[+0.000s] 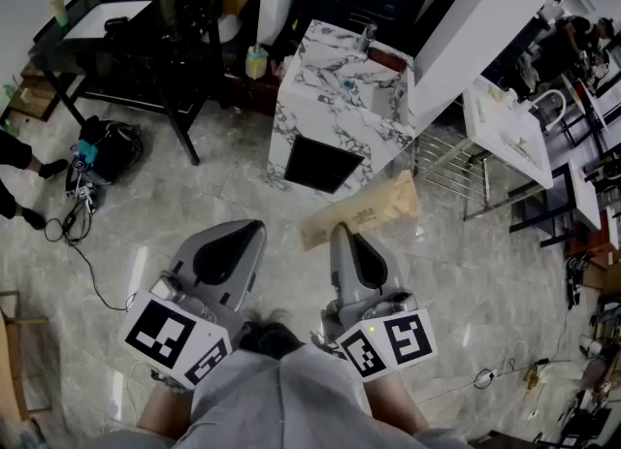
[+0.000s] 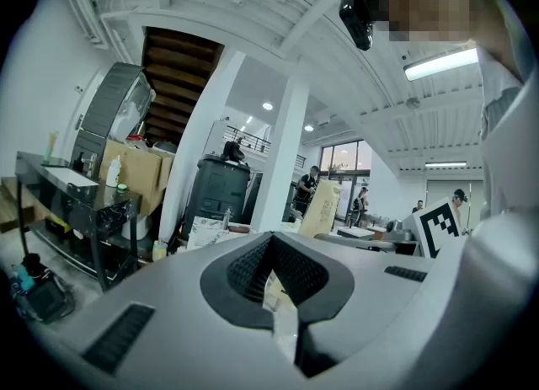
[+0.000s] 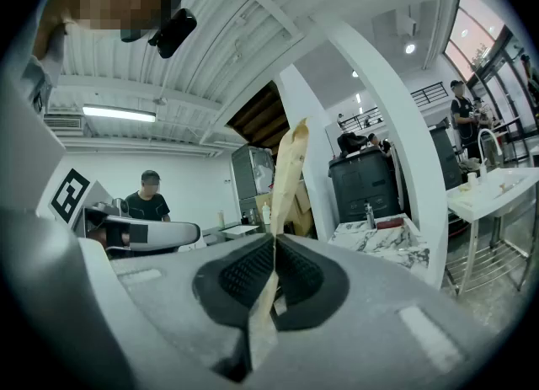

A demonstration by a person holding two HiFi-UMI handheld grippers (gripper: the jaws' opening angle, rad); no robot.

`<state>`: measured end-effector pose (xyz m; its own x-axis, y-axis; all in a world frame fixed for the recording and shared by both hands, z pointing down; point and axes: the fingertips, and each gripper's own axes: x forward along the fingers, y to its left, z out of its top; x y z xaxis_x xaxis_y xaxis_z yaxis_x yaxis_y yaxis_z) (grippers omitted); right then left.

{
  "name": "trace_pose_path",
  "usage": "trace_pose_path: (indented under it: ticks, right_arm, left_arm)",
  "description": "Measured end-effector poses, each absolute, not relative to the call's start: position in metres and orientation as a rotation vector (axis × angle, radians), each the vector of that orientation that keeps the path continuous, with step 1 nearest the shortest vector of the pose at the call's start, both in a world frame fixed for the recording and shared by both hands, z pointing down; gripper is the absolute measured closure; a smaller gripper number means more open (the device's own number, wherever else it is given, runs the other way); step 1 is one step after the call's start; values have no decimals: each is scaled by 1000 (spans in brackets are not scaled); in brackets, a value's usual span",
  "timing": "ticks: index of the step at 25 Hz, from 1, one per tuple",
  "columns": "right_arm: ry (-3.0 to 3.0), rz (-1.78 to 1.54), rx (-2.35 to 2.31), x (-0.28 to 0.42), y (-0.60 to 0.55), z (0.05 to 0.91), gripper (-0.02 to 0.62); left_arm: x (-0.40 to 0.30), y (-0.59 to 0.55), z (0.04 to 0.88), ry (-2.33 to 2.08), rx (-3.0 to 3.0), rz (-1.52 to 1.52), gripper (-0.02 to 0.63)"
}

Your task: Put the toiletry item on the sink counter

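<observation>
Marble floor, black table, white pillar.

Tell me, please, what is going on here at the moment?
A person stands holding a two-jaw gripper in each hand. The right gripper is shut on a flat tan paper packet, which sticks out ahead of its jaws. The left gripper is shut and carries nothing. The marble sink counter stands ahead across the floor, and the packet has not yet been set on it.
</observation>
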<state>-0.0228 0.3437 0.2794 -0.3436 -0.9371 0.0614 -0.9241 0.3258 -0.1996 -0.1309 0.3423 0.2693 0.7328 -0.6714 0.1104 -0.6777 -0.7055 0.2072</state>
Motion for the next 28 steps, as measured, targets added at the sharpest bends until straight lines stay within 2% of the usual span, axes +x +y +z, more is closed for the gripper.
trace_pose_path:
  ticks: [23, 28]
  right_arm:
    - [2485, -326, -1760, -7, 341, 290, 594]
    - [2493, -322, -1733, 17, 349, 282, 594]
  left_arm:
    - [-120, 339, 277, -1092, 2698, 32, 603]
    - [-97, 348, 267, -1122, 2698, 38, 603]
